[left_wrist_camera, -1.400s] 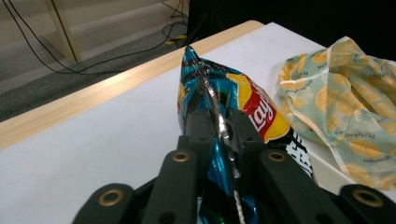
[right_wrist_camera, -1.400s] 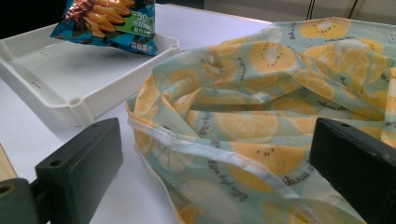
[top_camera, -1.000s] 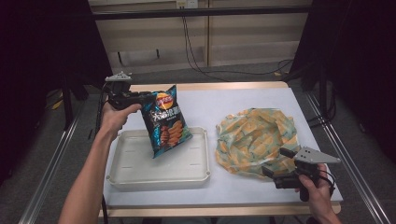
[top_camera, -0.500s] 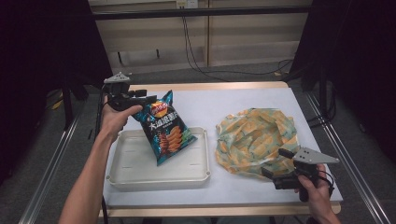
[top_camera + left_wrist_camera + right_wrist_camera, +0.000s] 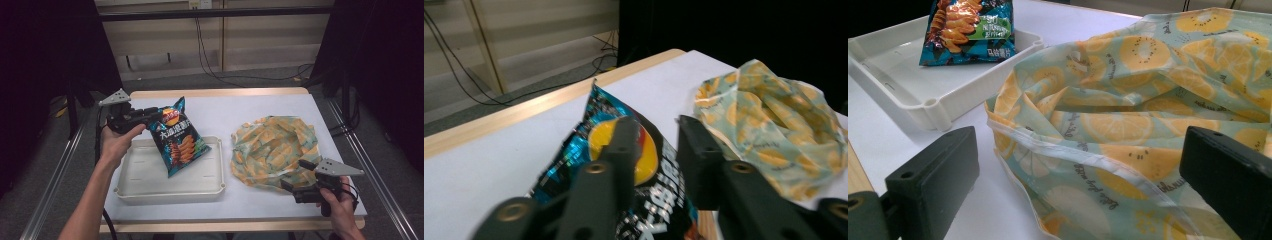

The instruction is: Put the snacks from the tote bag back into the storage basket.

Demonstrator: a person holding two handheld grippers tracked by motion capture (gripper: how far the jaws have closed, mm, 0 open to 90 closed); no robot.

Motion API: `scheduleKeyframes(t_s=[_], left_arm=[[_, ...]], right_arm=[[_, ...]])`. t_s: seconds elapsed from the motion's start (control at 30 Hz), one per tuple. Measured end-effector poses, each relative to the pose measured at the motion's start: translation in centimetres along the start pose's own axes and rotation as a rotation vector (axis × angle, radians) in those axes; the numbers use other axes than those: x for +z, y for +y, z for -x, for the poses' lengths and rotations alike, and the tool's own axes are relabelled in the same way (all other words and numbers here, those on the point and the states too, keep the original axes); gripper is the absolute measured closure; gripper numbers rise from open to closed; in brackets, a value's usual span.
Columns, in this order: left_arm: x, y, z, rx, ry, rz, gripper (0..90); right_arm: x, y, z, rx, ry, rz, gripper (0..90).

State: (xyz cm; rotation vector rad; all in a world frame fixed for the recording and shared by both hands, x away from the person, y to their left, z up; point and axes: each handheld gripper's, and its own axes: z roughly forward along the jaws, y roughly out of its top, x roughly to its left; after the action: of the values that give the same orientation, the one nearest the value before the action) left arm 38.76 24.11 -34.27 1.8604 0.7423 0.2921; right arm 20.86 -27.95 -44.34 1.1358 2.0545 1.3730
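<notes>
left gripper (image 5: 150, 116) pinches chip bag (image 5: 176, 137) over tray (image 5: 145, 182); right gripper (image 5: 295, 175) gapes wide

A blue crisp bag (image 5: 176, 137) printed with orange crisps is hanging tilted, its top corner pinched between the jaws of the left gripper (image 5: 156, 114), its lower end resting inside the white tray (image 5: 150, 189). The tray is sitting on the table's near left area. To its right, a crumpled cloth bag (image 5: 272, 150) printed with yellow-orange fruit slices on pale green is lying slack on the white tabletop, just beside the tray.
</notes>
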Motion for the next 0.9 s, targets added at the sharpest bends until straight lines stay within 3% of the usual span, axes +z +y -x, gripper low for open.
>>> scheduleKeyframes(t_s=[0.13,0.3,0.5,0.77,0.9], left_arm=[[-0.3,-1.2,0.8,-0.001,-0.008,-0.005,78.3],[-0.7,-2.7,1.8,-0.013,-0.051,-0.012,90.0],[-0.6,-4.3,3.6,0.003,-0.096,-0.065,90.0],[-0.7,-6.4,5.6,0.008,-0.151,-0.093,90.0],[0.1,-7.7,6.0,0.022,-0.151,-0.165,90.0]], right_arm=[[-0.1,0.0,-0.1,-0.004,0.002,0.004,1.7],[-0.1,0.1,-0.2,-0.007,0.004,0.003,1.7],[-0.2,0.2,-0.6,-0.014,0.004,0.002,1.7],[-0.1,0.1,-0.6,-0.01,0.003,0.0,1.7],[-0.1,0.0,-0.4,-0.01,0.004,-0.004,1.5]])
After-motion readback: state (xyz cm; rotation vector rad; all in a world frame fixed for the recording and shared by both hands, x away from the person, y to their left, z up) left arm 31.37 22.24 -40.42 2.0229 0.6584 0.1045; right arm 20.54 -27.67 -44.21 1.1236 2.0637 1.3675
